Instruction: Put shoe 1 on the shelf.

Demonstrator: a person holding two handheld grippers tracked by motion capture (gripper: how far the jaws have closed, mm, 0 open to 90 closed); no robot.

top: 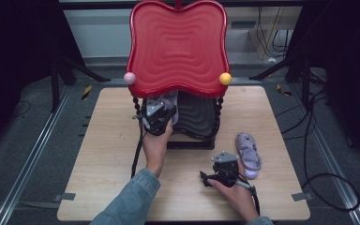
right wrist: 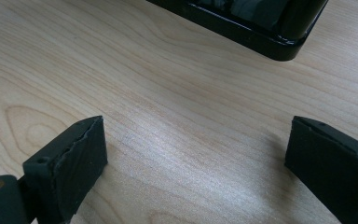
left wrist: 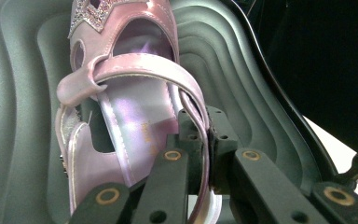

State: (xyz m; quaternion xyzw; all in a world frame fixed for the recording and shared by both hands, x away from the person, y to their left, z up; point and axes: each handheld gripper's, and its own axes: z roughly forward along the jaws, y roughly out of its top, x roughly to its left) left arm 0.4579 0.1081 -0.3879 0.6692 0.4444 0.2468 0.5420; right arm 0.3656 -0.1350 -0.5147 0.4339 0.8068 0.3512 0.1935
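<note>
Black jaws of the left gripper (left wrist: 204, 154) pinch the rear strap of a lilac sandal (left wrist: 121, 93), which lies toe-away on the black ribbed lower tray (left wrist: 261, 93) under the red shelf (top: 178, 47). Right gripper (right wrist: 196, 163) spread on the wooden table (right wrist: 168, 84); a second sandal (top: 248, 152) lies just beside it.

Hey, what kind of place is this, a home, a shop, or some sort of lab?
Most likely a lab or recording studio, not a home. A bare wooden table stands on grey carpet between metal floor rails, loose cables trail across the floor, and dark stand legs flank the table.
</note>
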